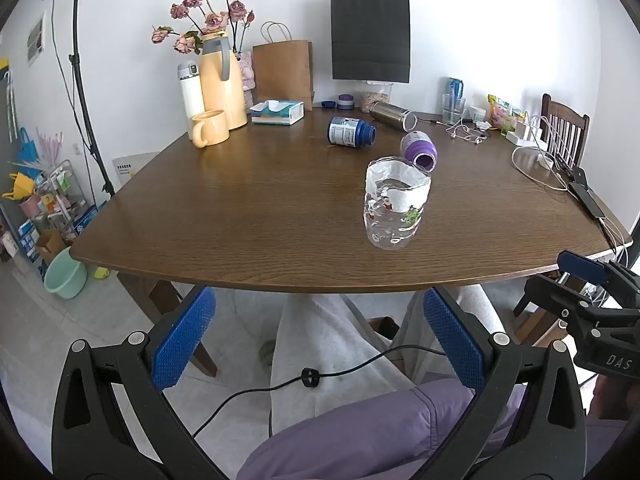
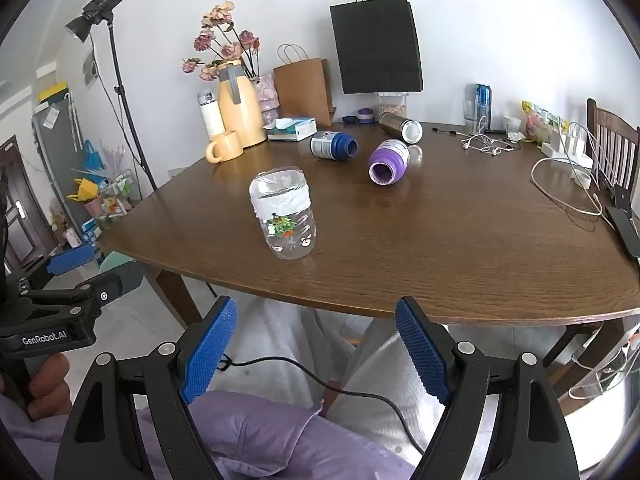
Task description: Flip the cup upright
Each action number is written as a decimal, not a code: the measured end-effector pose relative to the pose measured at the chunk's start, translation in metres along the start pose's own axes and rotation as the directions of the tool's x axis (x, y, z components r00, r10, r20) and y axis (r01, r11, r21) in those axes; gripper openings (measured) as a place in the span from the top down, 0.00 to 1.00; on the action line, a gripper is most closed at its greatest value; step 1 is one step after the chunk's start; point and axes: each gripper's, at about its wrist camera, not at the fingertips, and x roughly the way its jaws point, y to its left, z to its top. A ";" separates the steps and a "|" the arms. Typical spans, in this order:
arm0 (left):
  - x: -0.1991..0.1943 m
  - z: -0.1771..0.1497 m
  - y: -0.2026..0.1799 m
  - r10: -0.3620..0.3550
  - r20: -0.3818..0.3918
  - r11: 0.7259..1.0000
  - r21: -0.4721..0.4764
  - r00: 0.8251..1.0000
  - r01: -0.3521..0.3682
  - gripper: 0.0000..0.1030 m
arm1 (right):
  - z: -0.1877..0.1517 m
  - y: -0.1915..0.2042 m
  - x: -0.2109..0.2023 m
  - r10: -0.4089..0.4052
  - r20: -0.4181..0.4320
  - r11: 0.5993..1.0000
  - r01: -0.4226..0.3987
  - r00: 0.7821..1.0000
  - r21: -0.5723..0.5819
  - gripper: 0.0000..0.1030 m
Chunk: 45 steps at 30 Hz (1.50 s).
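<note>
Your left gripper (image 1: 316, 336) and right gripper (image 2: 316, 352) hang spread, empty, off the brown wooden table's (image 1: 240, 216) near edge; the clear printed cup (image 1: 394, 204) stands mid-table, the toppled purple bottle (image 1: 419, 151) just behind.

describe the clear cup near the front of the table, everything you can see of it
The clear cup looks like thin transparent plastic, printed with small cartoon figures and a green tree. A white band wraps its upper part. It stands on end on the brown wooden table, slightly tilted in the left view; whether the top is open or closed cannot be told. It stands alone near the front edge, the purple bottle lying behind it. Neither gripper touches it.
</note>
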 end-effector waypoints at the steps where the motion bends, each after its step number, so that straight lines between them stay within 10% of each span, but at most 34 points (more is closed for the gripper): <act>1: 0.000 0.000 0.000 -0.001 0.000 1.000 0.000 1.000 0.001 0.00 | 0.000 0.000 0.000 -0.003 -0.001 1.000 0.003 1.000 -0.003 0.17; 45: 0.000 0.000 0.000 0.000 -0.006 1.000 0.000 1.000 0.000 0.00 | 0.004 0.002 -0.001 -0.005 0.003 1.000 0.005 1.000 -0.008 0.17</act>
